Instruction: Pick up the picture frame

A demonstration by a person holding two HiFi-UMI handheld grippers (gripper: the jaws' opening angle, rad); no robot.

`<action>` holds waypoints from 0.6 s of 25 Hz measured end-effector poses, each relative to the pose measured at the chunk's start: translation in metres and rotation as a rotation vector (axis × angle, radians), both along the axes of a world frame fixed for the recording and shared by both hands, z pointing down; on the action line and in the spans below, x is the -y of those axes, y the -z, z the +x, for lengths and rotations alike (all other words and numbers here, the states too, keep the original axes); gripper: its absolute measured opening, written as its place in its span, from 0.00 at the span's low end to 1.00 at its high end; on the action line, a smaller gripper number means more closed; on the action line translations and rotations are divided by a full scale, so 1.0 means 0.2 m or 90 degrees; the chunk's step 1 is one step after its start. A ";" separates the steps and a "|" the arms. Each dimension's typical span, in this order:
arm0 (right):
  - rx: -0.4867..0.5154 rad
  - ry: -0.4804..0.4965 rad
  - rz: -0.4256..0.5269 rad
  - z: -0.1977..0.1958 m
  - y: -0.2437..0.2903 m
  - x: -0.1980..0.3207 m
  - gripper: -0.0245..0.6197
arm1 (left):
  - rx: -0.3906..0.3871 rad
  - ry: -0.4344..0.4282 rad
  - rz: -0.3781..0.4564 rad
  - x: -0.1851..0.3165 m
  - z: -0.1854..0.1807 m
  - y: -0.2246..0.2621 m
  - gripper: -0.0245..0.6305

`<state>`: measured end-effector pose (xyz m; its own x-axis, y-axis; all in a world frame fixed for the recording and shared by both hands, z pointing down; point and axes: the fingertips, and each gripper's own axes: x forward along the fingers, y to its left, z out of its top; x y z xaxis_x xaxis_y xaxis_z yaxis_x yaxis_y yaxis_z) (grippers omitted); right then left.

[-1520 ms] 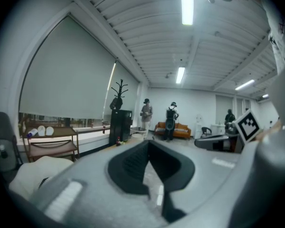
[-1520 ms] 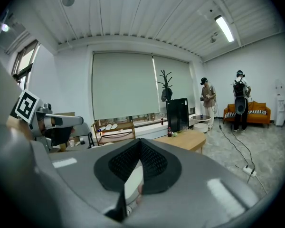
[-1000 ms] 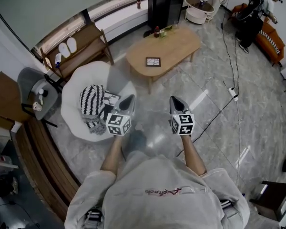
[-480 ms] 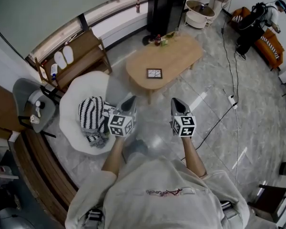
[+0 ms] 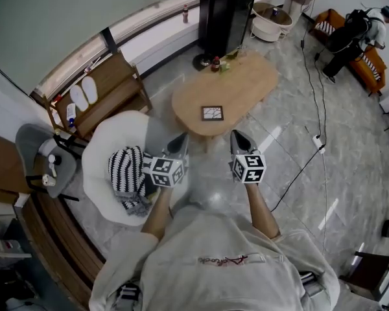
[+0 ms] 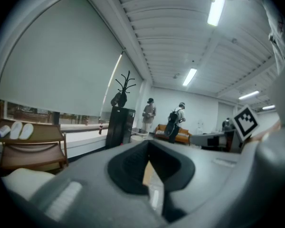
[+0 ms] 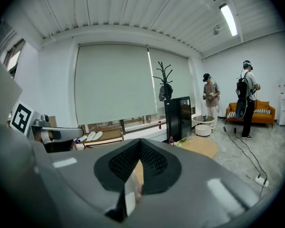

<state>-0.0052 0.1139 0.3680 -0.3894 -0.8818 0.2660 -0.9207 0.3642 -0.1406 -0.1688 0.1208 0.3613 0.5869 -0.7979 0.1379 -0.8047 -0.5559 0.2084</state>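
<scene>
Bright ceiling strip lights (image 6: pixel 214 9) give even light; views bend at dark corners, near fingers blurred.

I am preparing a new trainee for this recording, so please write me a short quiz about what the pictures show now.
1. True or false: the picture frame lies on the oval wooden table.
2. The left hand-held gripper and the right hand-held gripper are: A open; B shut and empty; C shut on the frame.
3. What lies on the white chair?
Key: 1 true; 2 B; 3 a black-and-white striped cloth.
</scene>
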 end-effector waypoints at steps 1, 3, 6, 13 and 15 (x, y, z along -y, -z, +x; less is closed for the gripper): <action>0.000 -0.002 0.000 0.00 0.00 0.04 0.04 | -0.001 -0.002 -0.001 0.04 0.00 0.00 0.04; 0.001 -0.008 -0.001 0.00 0.01 0.12 0.04 | -0.001 -0.007 -0.002 0.13 -0.01 0.01 0.04; 0.003 -0.015 -0.001 -0.02 0.00 0.22 0.04 | 0.001 -0.015 -0.002 0.25 -0.02 0.00 0.04; 0.005 -0.033 -0.007 -0.04 -0.05 0.38 0.04 | 0.003 -0.039 -0.004 0.44 -0.01 -0.02 0.04; 0.007 -0.039 -0.010 -0.04 -0.07 0.40 0.04 | 0.004 -0.044 -0.007 0.47 -0.02 -0.04 0.04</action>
<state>-0.0131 0.0332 0.3822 -0.3372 -0.8999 0.2765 -0.9397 0.3040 -0.1566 -0.1721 0.0273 0.3689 0.6392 -0.7542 0.1505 -0.7661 -0.6074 0.2102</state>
